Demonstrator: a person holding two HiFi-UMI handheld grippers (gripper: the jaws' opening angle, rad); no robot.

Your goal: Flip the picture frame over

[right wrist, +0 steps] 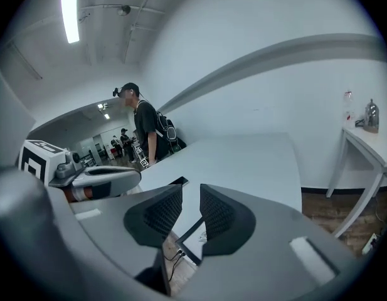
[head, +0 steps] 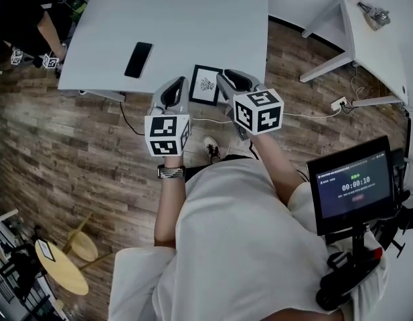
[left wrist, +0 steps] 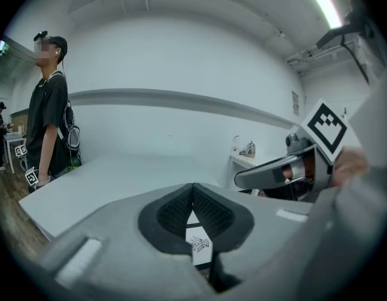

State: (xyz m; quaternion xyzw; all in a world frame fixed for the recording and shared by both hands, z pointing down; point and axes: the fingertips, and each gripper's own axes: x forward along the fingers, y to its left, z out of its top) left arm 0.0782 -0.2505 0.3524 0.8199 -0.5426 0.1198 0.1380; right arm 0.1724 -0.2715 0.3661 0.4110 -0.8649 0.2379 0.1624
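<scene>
Currently I read the picture frame (head: 205,84) at the desk (head: 193,19) edge, flanked by left tool (head: 176,85), closed empty, and right tool (head: 229,79), slightly apart.

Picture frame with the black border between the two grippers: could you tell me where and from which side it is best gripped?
Probably the near border of the flat black-bordered picture frame, approached from the person's side. It lies face up and thin, and that end seems to jut past the white table's front edge, so one jaw could slip beneath it there.
</scene>
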